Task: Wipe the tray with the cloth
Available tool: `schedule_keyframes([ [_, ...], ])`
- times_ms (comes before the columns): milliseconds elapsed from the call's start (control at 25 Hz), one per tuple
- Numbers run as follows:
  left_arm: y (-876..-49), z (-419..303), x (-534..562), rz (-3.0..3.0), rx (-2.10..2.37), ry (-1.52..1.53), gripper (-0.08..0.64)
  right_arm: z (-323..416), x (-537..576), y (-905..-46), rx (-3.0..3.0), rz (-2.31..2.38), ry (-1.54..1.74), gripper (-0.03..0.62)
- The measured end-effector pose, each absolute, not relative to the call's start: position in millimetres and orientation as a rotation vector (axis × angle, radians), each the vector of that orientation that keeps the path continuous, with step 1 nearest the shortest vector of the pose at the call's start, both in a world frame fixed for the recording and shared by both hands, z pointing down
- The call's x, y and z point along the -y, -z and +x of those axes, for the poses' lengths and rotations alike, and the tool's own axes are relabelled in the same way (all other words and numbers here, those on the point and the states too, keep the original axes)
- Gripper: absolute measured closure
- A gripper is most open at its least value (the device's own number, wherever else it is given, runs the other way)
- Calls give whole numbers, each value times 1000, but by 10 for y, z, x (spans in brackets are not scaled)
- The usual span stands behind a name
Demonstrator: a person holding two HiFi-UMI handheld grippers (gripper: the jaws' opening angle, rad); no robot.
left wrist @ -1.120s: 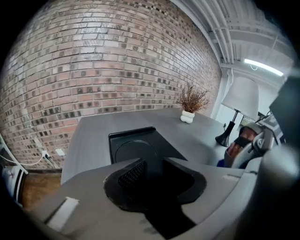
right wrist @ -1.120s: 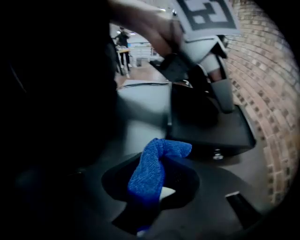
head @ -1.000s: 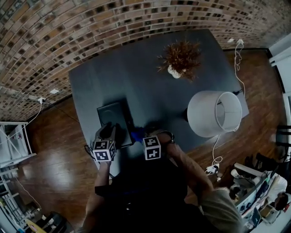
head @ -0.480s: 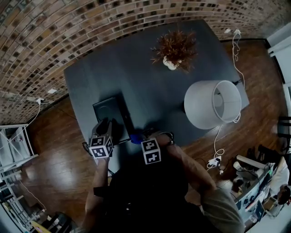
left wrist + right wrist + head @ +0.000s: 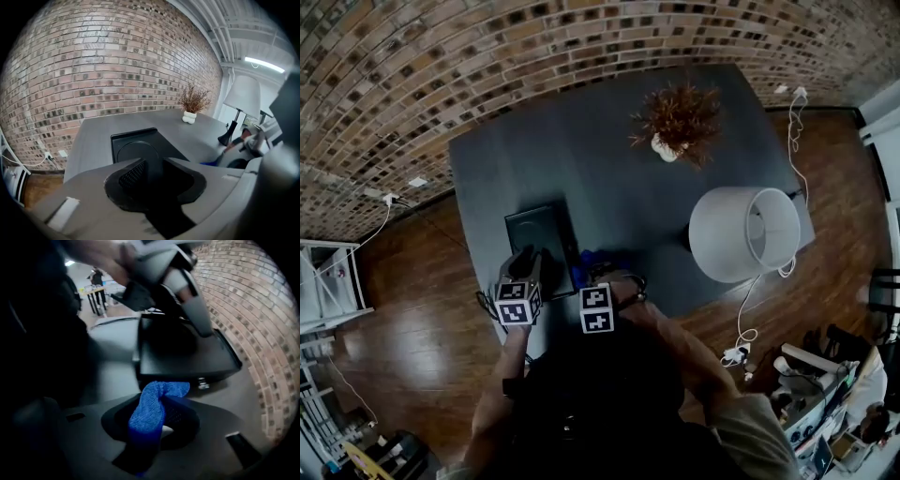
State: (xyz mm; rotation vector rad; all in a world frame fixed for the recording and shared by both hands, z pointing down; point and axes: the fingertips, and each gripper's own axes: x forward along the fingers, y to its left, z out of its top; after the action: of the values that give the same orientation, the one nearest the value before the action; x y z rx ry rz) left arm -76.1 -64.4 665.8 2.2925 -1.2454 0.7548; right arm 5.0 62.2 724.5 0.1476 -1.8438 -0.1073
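Grey table (image 5: 581, 159); rectangular black tray (image 5: 539, 234); nubby blue cloth (image 5: 147, 413)

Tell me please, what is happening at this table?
A person works at the table with a gripper in each hand. The left gripper seems to clamp the near edge of the black tray. The right gripper is shut on a blue cloth, which hangs just beside the tray, not yet on it. It looks as if the wiping has not begun.
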Motion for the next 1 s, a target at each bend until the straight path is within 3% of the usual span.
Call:
schedule_keyframes([
  [160, -6645, -785, 624, 2298, 1245, -749, 436, 17, -1444, -7038, 2103, -131, -147, 476],
  [400, -6585, -811, 647, 2307, 1242, -677, 436, 1293, -480, -6852, 1821, 709, -317, 472],
  [560, -6602, -807, 647, 2308, 1268, -665, 436, 1849, -467, -7083, 1613, 816, -240, 454],
  [600, -6615, -813, 639, 2309, 1270, -675, 436, 1852, -530, -7175, 1612, 817, -246, 398],
  [680, -6629, -816, 638, 2313, 1267, -687, 437, 1782, -639, -7161, 1641, 838, -282, 149],
  [720, -6625, -808, 651, 2317, 1265, -681, 436, 1732, -663, -7033, 1665, 856, -297, 127],
  [840, -6587, -801, 668, 2325, 1271, -650, 437, 1526, -535, -6411, 1768, 912, -239, 135],
  [1000, -6546, -836, 661, 2313, 1269, -606, 436, 896, -66, -6254, 1897, 766, -42, 343],
])
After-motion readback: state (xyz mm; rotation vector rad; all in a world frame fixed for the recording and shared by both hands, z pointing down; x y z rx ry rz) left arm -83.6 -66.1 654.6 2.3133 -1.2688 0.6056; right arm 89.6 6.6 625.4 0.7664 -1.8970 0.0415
